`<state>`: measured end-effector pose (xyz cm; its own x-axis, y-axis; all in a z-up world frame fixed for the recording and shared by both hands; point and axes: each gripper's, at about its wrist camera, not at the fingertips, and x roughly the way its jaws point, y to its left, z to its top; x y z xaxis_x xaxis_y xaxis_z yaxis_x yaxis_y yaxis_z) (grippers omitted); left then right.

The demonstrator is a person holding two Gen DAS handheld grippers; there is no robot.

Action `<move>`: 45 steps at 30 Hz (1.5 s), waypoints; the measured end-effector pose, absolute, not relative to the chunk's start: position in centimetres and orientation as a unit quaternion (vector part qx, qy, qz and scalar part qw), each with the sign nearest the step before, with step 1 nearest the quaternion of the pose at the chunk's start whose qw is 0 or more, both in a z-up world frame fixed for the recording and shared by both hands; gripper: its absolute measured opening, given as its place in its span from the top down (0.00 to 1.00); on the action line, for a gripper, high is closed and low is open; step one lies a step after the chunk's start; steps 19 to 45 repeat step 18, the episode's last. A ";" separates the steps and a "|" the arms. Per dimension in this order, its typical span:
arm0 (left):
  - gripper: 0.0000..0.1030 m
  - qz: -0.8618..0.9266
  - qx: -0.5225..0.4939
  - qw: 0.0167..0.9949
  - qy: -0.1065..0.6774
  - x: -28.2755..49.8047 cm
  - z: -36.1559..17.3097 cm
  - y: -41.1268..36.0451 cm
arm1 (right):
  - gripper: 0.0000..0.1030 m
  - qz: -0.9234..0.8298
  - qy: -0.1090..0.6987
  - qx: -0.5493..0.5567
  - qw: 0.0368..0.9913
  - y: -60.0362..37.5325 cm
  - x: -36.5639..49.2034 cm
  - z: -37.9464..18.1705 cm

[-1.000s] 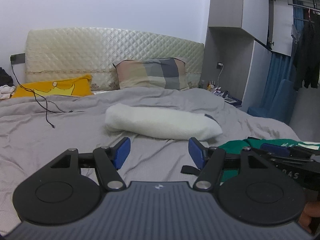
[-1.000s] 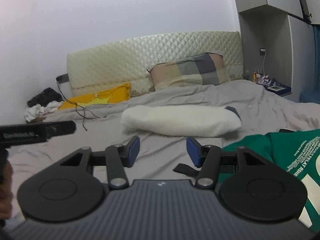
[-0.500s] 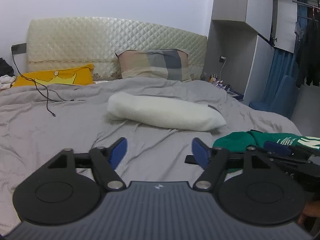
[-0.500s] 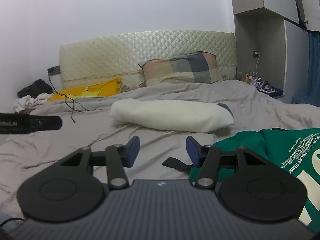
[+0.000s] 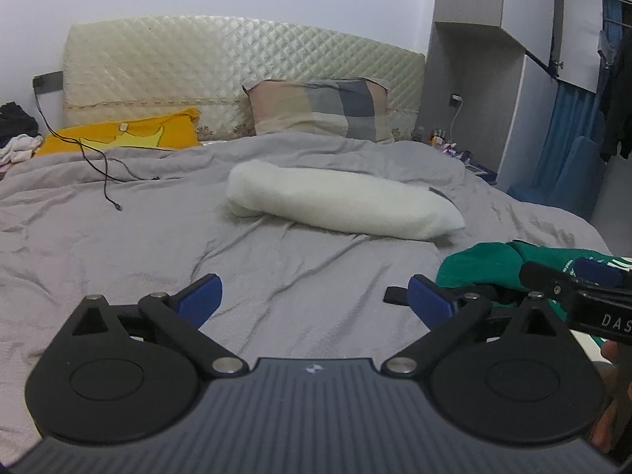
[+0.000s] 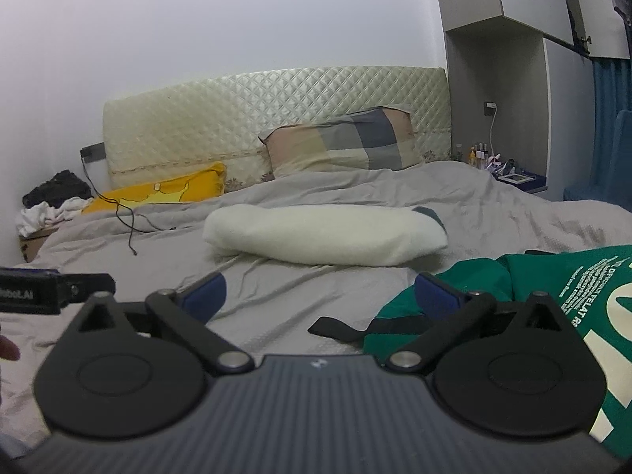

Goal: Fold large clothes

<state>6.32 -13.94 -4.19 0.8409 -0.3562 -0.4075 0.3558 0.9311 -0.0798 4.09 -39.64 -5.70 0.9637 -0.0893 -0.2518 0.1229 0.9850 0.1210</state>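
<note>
Left gripper (image 5: 314, 296): jaws have just been opening and stand spread wide, nothing between the blue pads but bare grey bedsheet (image 5: 158, 237). Right gripper (image 6: 320, 296): jaws likewise have just been opening, now spread wide and released. Its right-hand pad sits at the edge of the green garment (image 6: 553, 296), but no cloth is pinched. A black strap (image 6: 335, 328) lies on the sheet between the pads, running toward the garment.

The green garment, with pale printed lettering, lies bunched on the near right part of the bed. In the left wrist view it shows just right of the left gripper (image 5: 486, 264), with the right gripper's body crossing in front of it.

Farther out: a rolled cream blanket (image 5: 339, 205) lies across mid-bed, well apart from the garment. Beyond it, a checked pillow (image 5: 316, 106), a yellow pillow (image 5: 126, 136) and a quilted headboard (image 5: 197, 63). A black cable (image 5: 104, 173) trails over the sheet at left.

Judgement: the step in hand looks like the first grasp. To do it well, each gripper should take a separate edge or corner of the garment, single layer only, avoiding the strap, then draw it flat onto the open sheet short of the blanket.
</note>
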 end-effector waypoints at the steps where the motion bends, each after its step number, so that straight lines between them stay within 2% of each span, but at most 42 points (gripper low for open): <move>1: 0.01 -0.184 0.001 0.960 0.212 6.1 -4.1 -14.1 | 0.00 -0.054 0.124 0.068 0.988 -39.7 4.1 -5.7; 45: 0.01 -0.182 -0.006 0.961 0.206 4.9 -3.4 -14.1 | 0.00 -0.054 0.128 0.082 0.987 -40.1 4.3 -5.9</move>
